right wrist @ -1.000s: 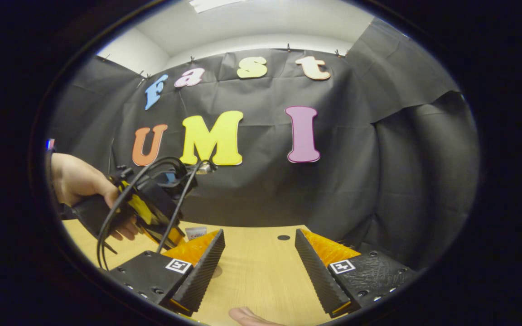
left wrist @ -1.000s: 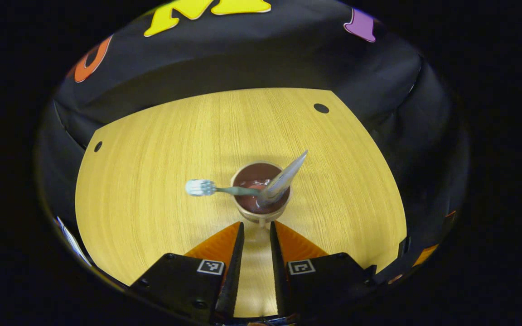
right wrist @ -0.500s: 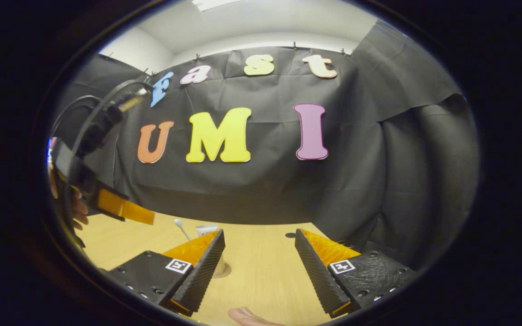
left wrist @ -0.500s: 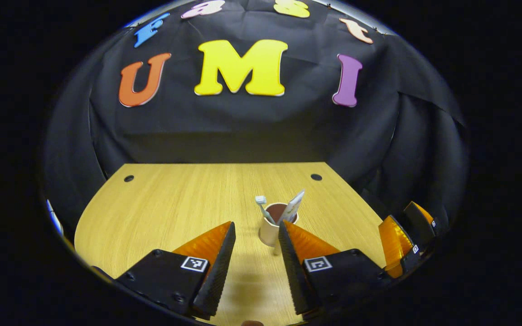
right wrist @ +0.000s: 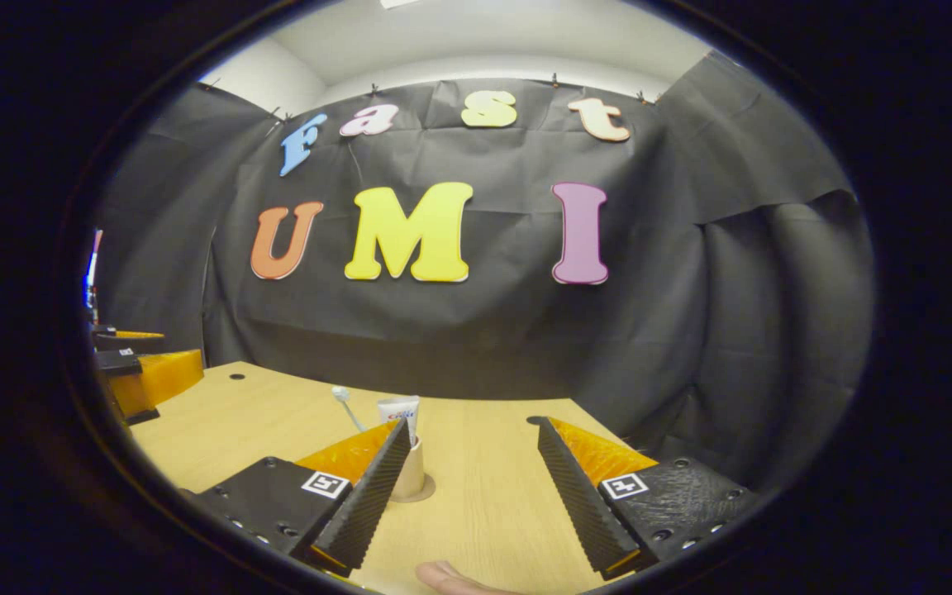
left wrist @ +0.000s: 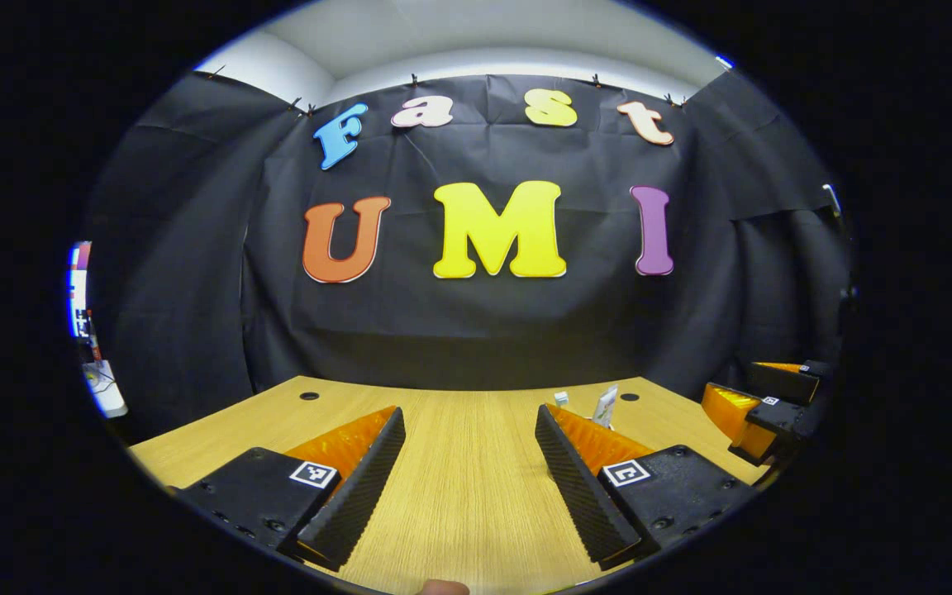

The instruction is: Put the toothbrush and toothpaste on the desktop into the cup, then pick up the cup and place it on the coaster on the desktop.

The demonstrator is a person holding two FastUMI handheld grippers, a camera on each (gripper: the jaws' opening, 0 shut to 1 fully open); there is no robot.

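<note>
In the right gripper view a beige cup (right wrist: 412, 473) stands on a round coaster (right wrist: 426, 497) on the wooden table (right wrist: 484, 504), partly hidden behind my own left finger. A toothbrush (right wrist: 345, 402) and a toothpaste tube (right wrist: 398, 410) stick up out of it. My right gripper (right wrist: 473, 424) is open, empty, just right of the cup. My left gripper (left wrist: 468, 411) is open and empty, held level over the table (left wrist: 459, 496). In the left gripper view the toothbrush head (left wrist: 560, 398) and the toothpaste tip (left wrist: 606, 405) peek over its right finger; the cup itself is hidden.
The right gripper (left wrist: 761, 405) shows at the right edge of the left gripper view, and the left gripper (right wrist: 141, 372) at the left edge of the right gripper view. Cable holes (left wrist: 309, 396) mark the table's far corners. Black cloth closes off the back.
My left gripper has let go of the cup, drawn back and tilted up to level, with its jaws spread wide. In the right gripper view it dropped to the left edge. The right gripper barely moved.
</note>
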